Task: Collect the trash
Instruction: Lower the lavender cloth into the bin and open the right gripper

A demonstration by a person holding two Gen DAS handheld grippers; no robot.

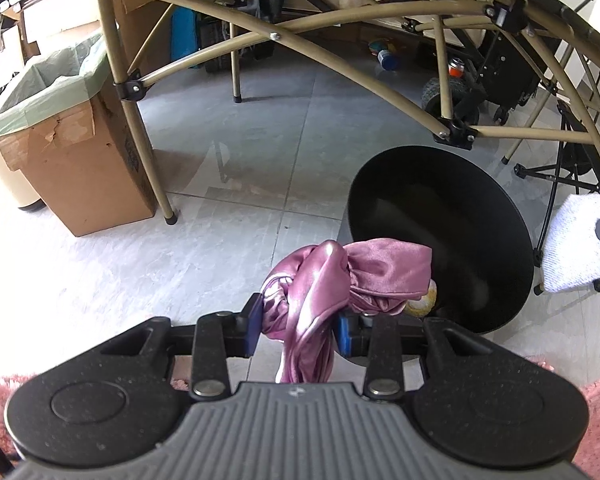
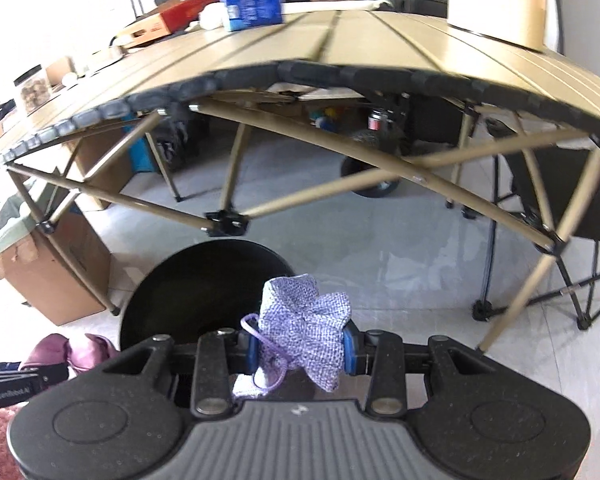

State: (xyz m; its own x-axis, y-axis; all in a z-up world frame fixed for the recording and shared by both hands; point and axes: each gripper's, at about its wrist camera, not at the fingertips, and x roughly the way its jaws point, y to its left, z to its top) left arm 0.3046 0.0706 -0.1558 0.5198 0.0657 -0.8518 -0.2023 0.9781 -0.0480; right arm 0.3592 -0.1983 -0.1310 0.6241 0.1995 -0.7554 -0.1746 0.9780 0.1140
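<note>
The left gripper (image 1: 298, 326) is closed on a bunched pink satin cloth (image 1: 332, 280), which is pinched between its blue pads (image 1: 253, 326) and held just beside the near rim of a round black bin (image 1: 440, 236), one fold reaching over that rim. A small yellowish item (image 1: 422, 300) is seen behind the cloth at the bin's edge, though what it is cannot be told. The right gripper (image 2: 300, 350) is clamped on a crumpled purple-and-white knitted cloth (image 2: 304, 332) with a lilac cord (image 2: 260, 344) hanging from it, held just right of the same bin (image 2: 204, 288) and near its rim. Behind the bin a tan folding table (image 2: 360, 44) is seen, its crossed legs (image 1: 260, 36) reaching to the grey tiled floor (image 1: 240, 152). To the left of the bin a cardboard box (image 1: 76, 160) lined with a green bag (image 1: 52, 84) is stood by a table leg. A pink rug (image 1: 596, 420) lies on the near side of the bin.
</note>
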